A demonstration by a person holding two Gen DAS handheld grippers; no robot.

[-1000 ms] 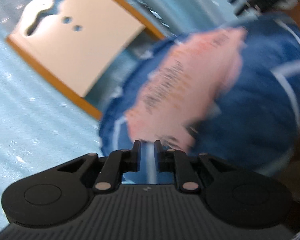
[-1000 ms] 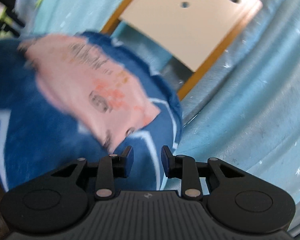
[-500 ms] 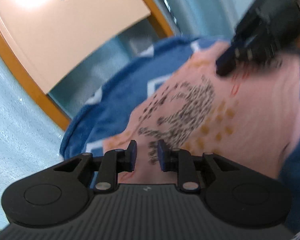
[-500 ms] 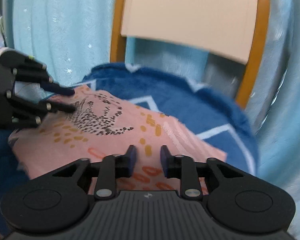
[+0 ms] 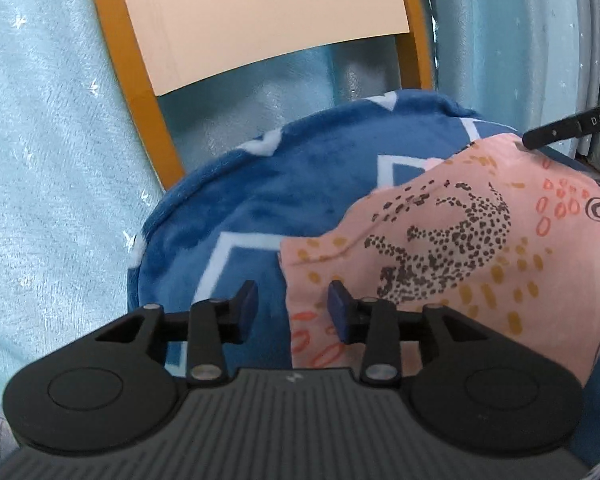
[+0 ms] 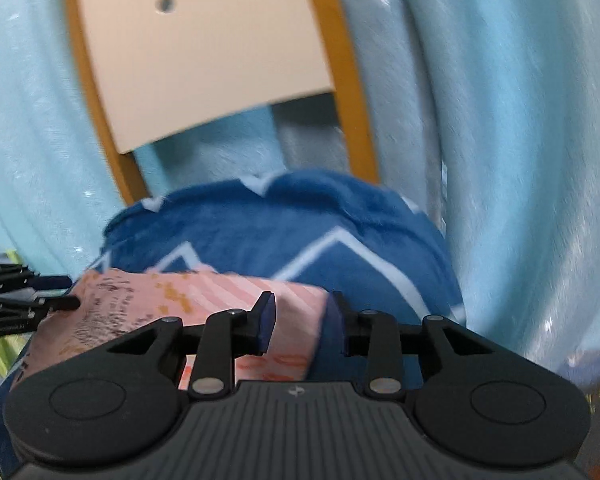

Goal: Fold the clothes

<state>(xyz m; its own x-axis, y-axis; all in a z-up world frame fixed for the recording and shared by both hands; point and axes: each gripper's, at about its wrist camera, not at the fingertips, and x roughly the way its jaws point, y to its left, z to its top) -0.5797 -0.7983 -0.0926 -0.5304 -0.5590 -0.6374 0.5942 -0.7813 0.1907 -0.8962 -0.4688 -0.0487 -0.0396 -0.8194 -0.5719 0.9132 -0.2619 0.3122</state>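
A pink patterned garment point(image 5: 452, 248) lies folded on a blue blanket point(image 5: 260, 200) that covers the seat of a wooden chair point(image 5: 132, 60). The garment sits toward the right half of the seat in the left wrist view, its straight left edge running down between the fingers of the left gripper point(image 5: 292, 308). Those jaws are opening; the pads stand clear of the cloth, gripping nothing, with the garment's edge in the gap.

From the other side, the right gripper point(image 6: 300, 320) straddles the garment's right-hand end point(image 6: 292, 304). Its jaws are opening too, and the folded edge lies between them; the left pad overlaps the cloth in the blurred view, so contact there is hard to judge, but the right pad stands off it.

The blanket's scalloped rear edge point(image 6: 260, 184) curves just in front of the chair back's 2 orange uprights. Bare blue blanket shows to the left of the garment and behind it. Pale turquoise curtain point(image 6: 500, 120) hangs close behind and beside the chair.
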